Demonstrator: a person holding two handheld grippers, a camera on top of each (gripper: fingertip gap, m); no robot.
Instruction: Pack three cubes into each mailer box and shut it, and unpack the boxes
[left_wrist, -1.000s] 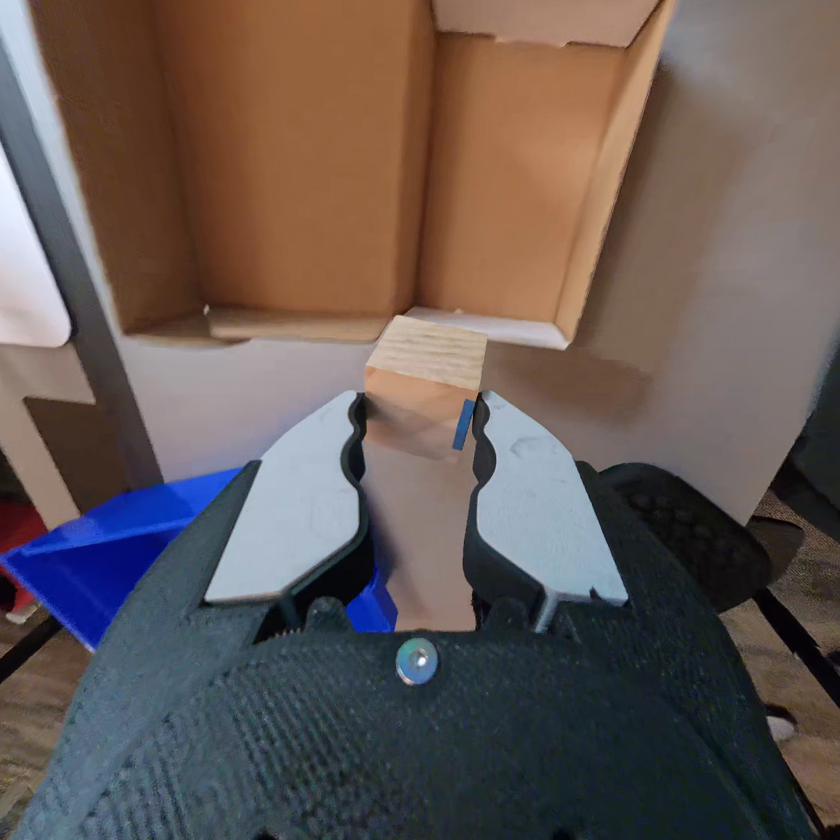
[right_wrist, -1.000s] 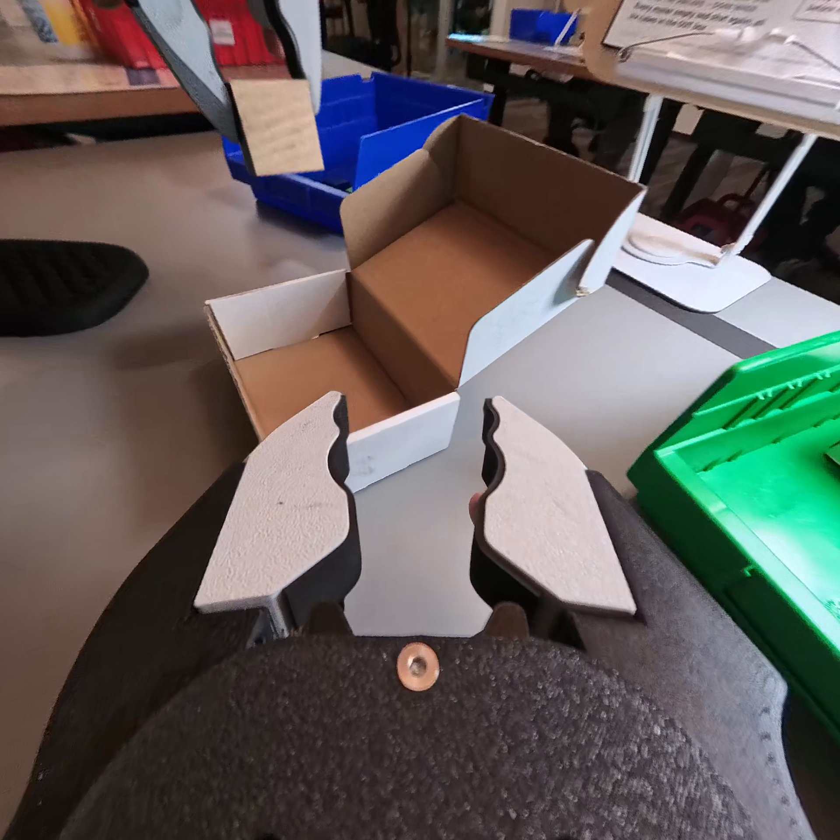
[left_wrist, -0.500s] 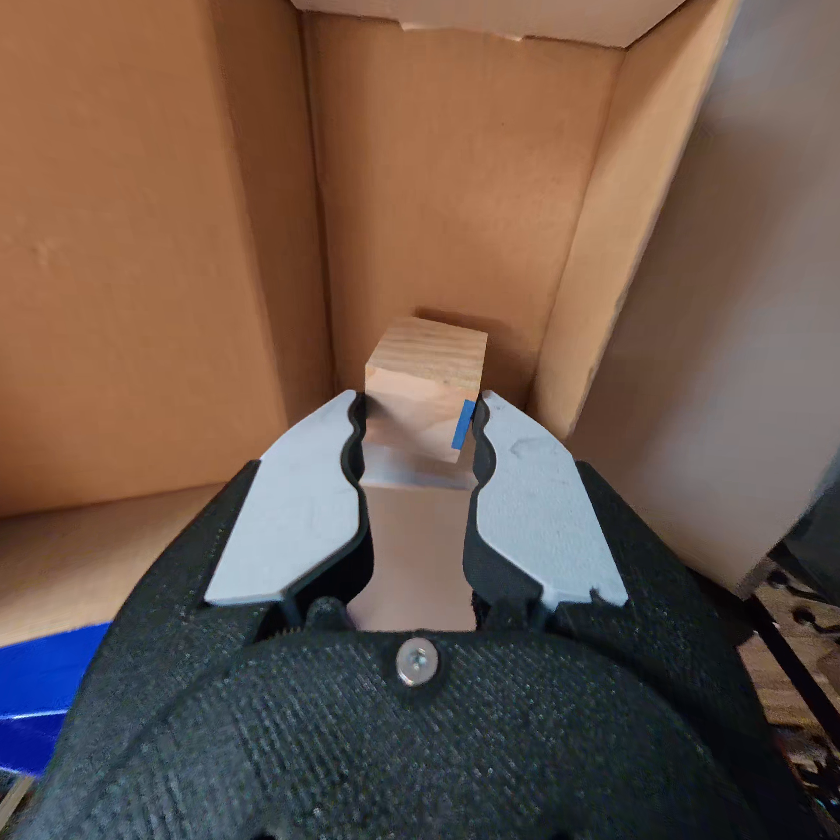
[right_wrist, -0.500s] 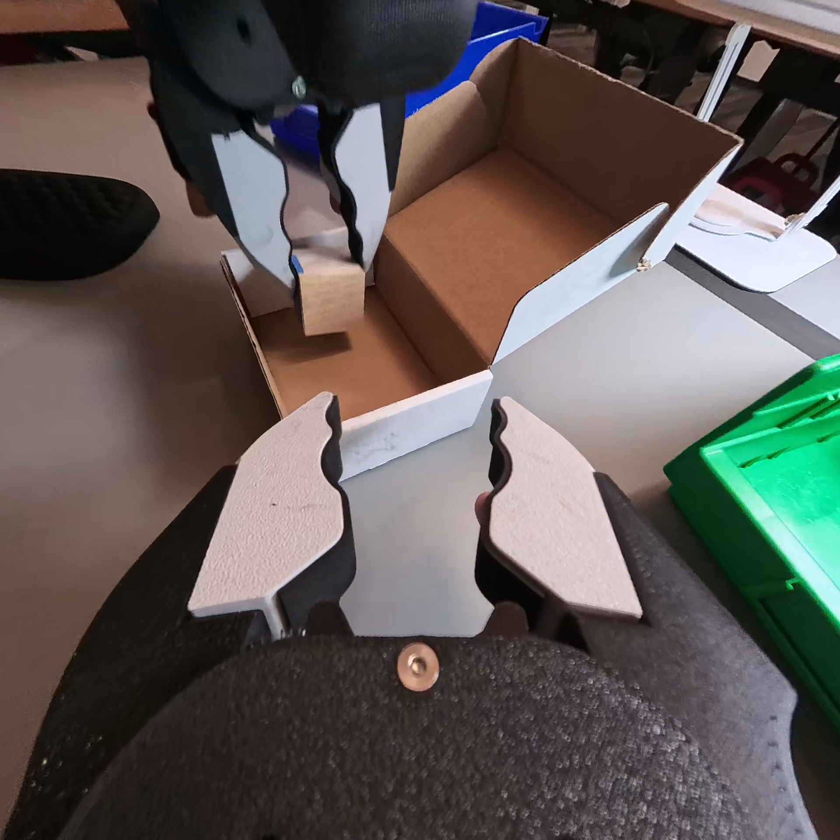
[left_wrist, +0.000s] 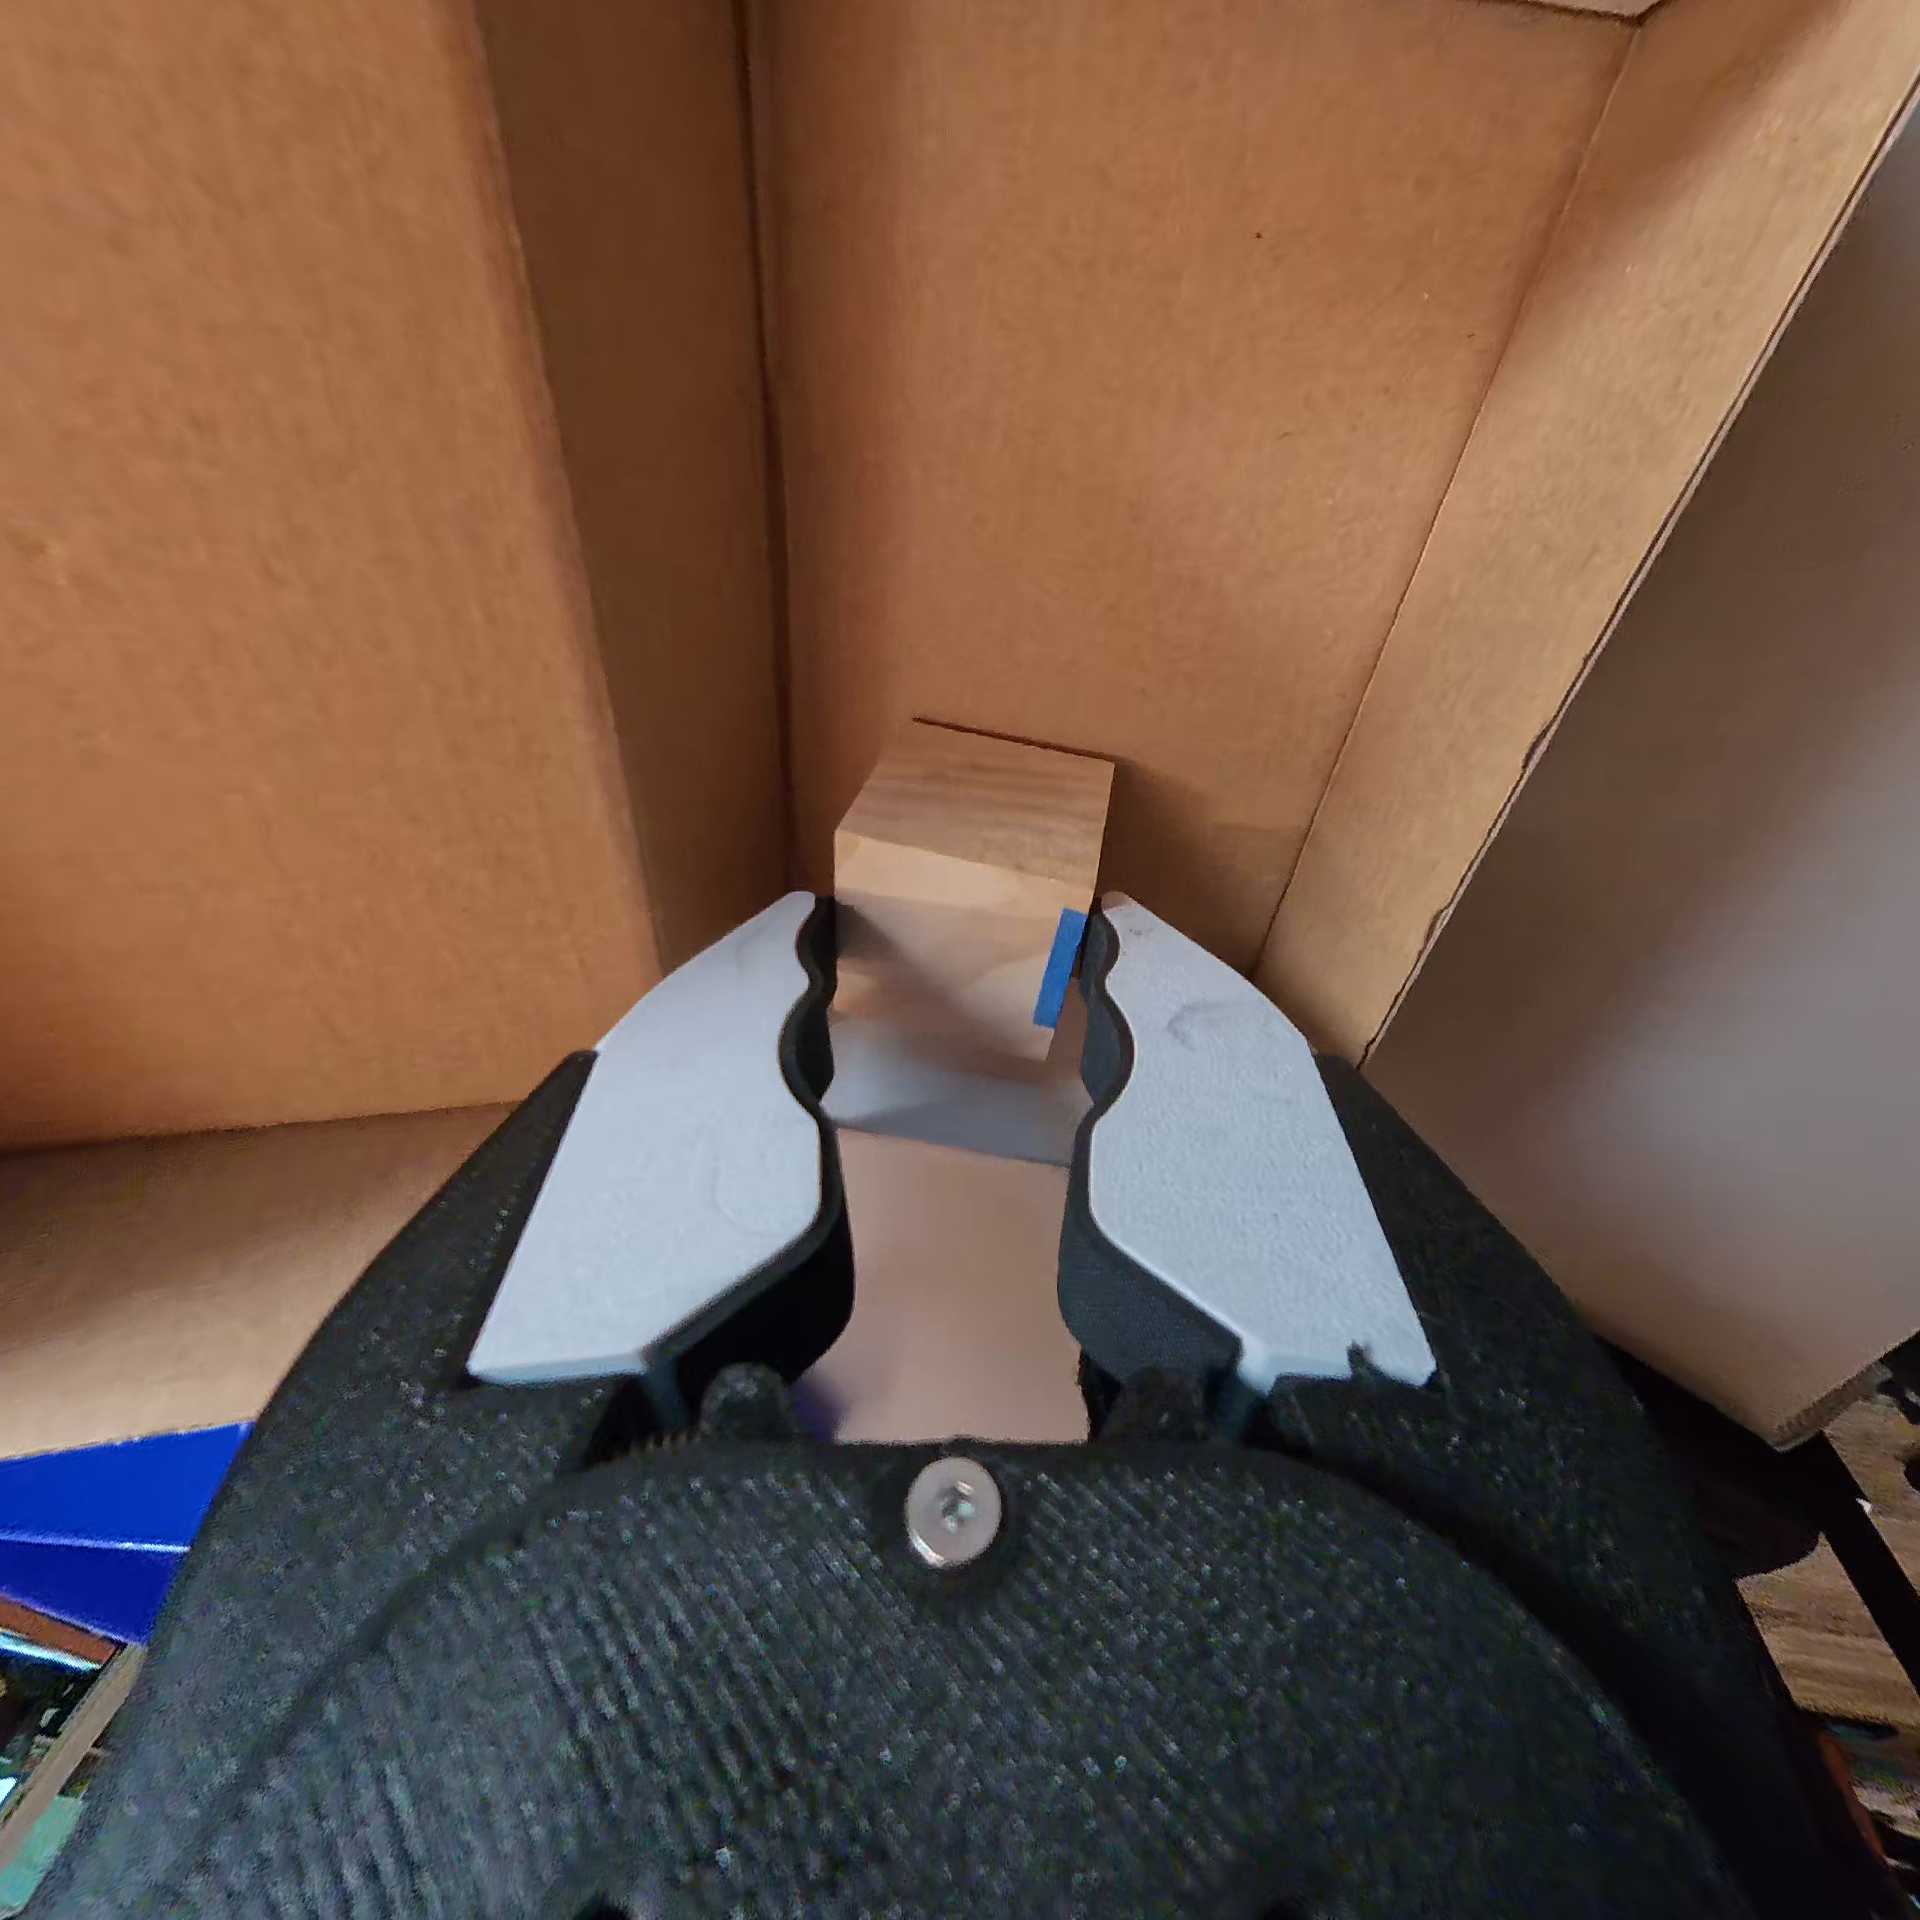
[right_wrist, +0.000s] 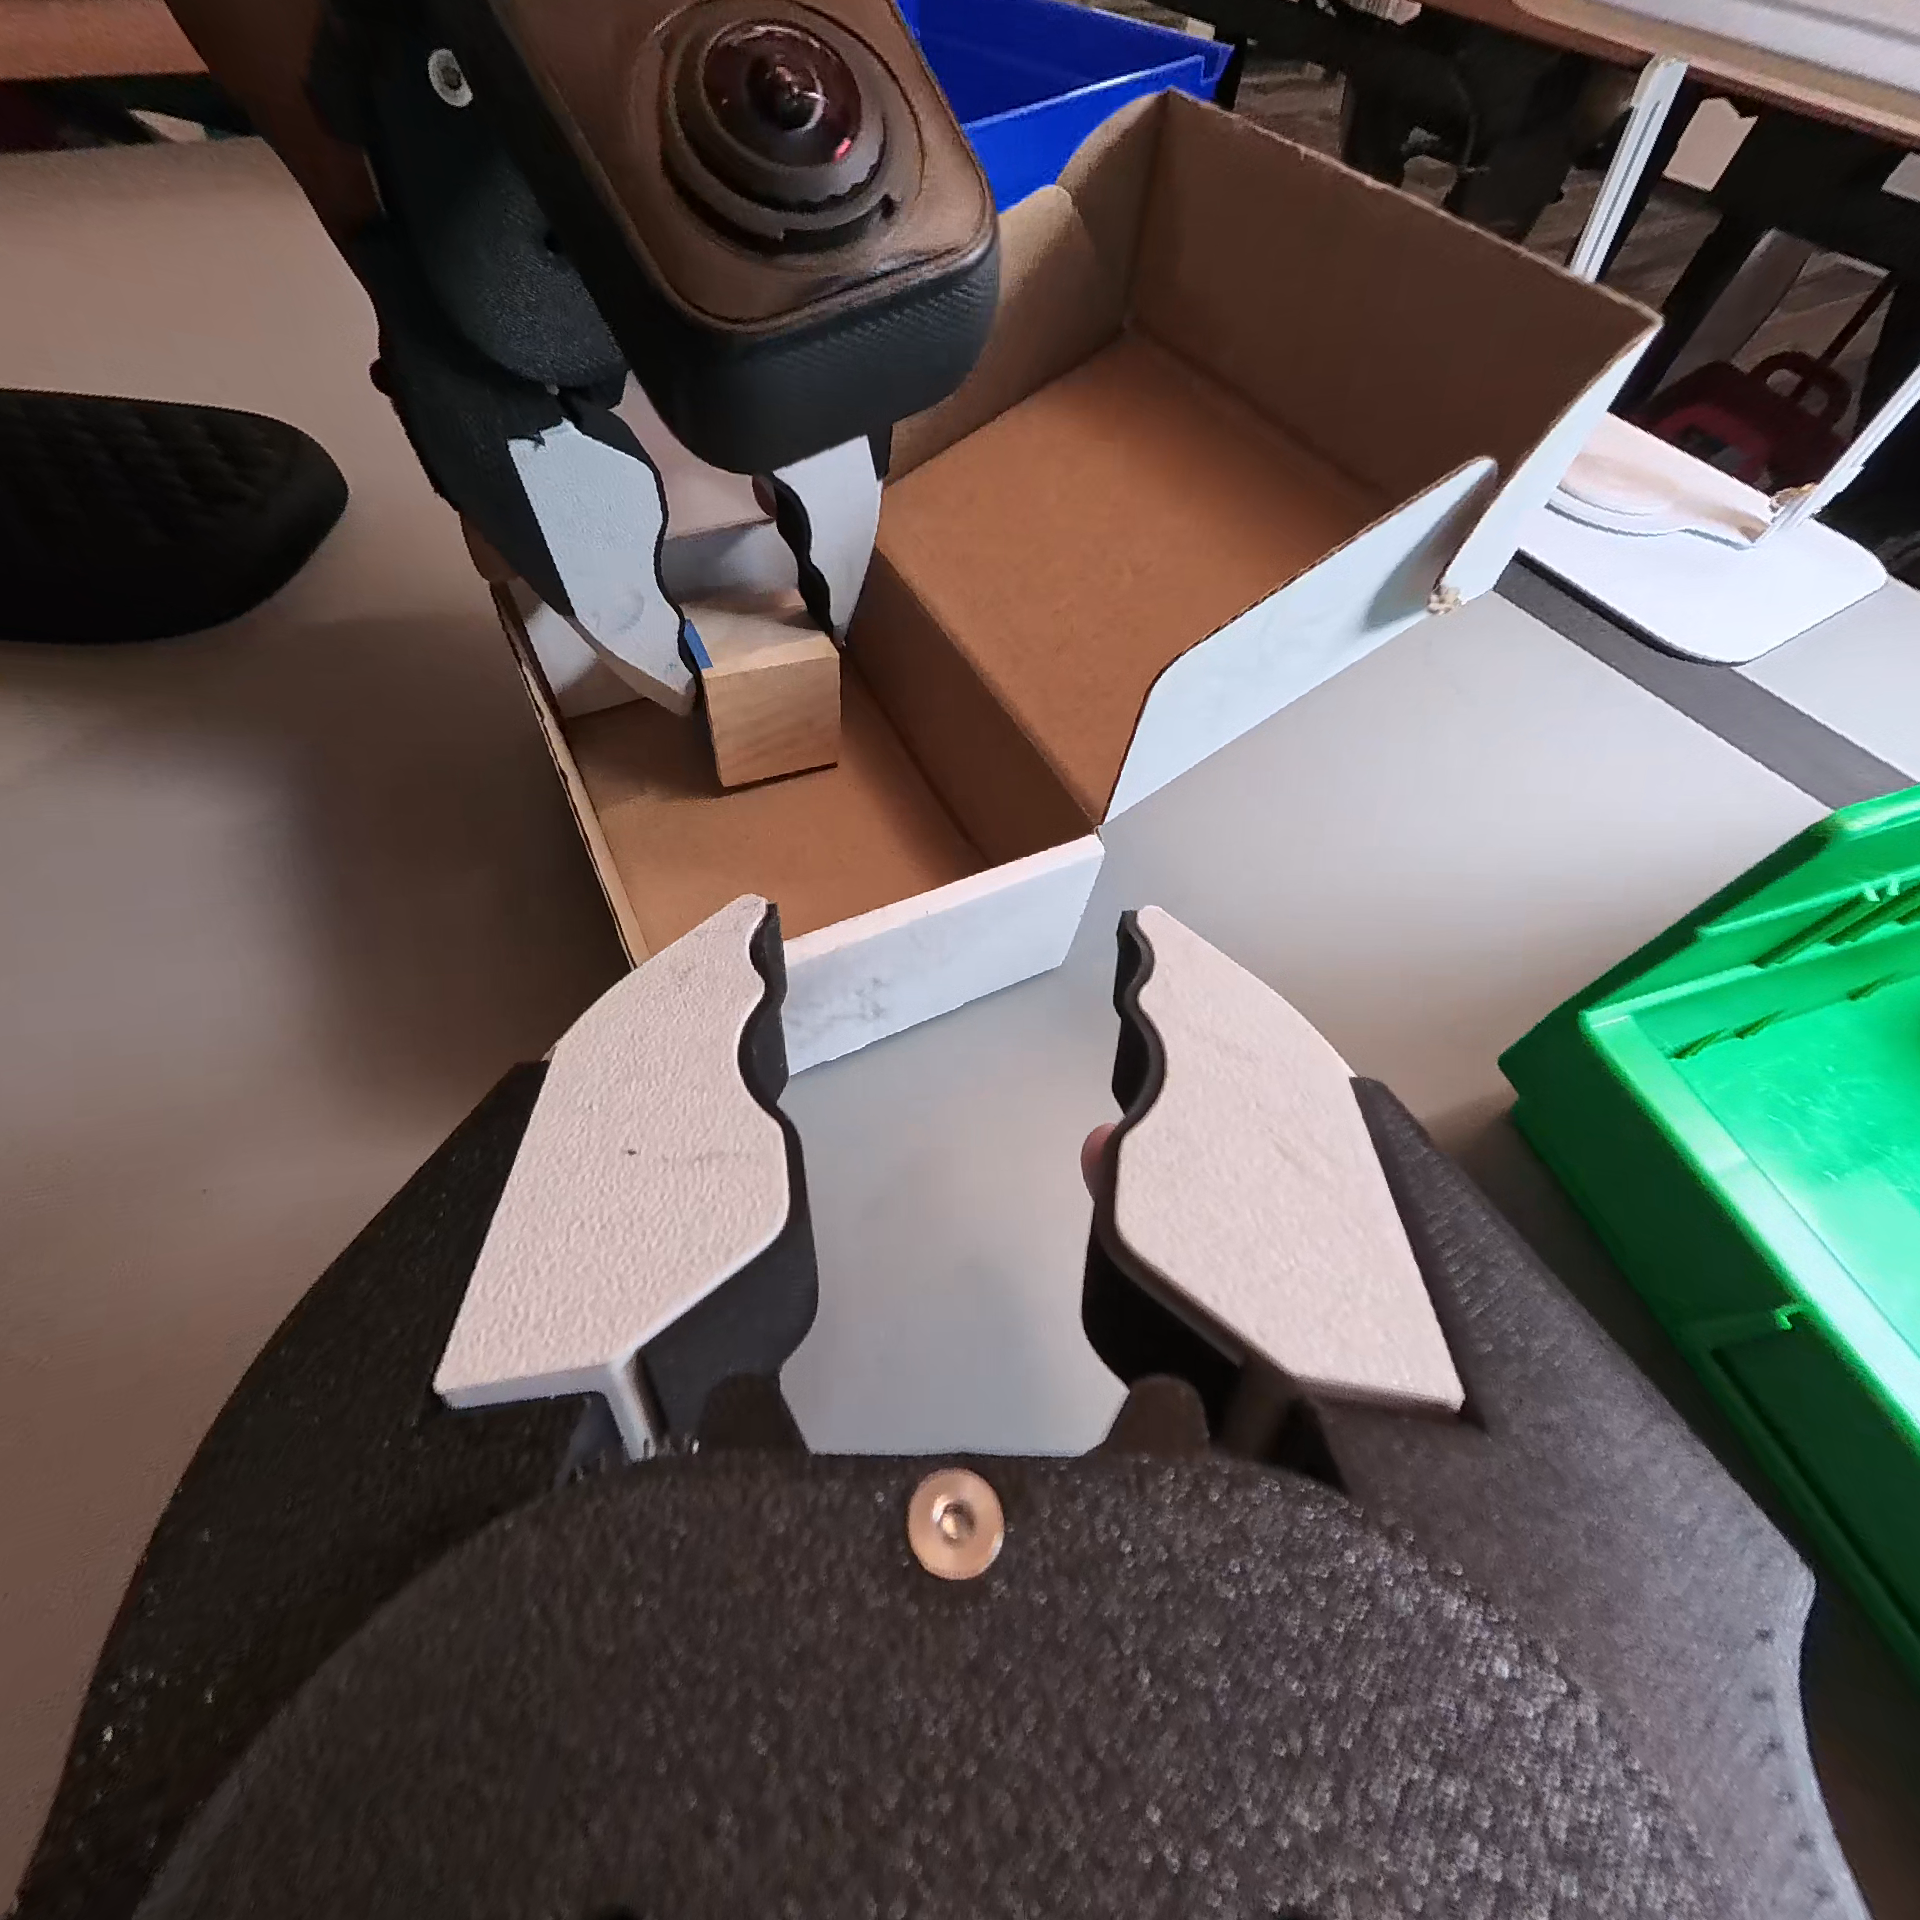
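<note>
Left claw (left_wrist: 956, 914) pinching first pale wooden cube (right_wrist: 774, 707) at floor of open brown cardboard mailer box (right_wrist: 1351, 343); right claw (right_wrist: 945, 935) spread, idle. Two cubes, closing, unpacking left.

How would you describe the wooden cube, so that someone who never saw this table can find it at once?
Look for the open cardboard mailer box in the middle of the grey table, white outside and brown inside. In its shallow front tray, near the far corner, sits a pale wooden cube, gripped by the left gripper. It is the only loose thing in the box, with blue tape on one side.
</note>
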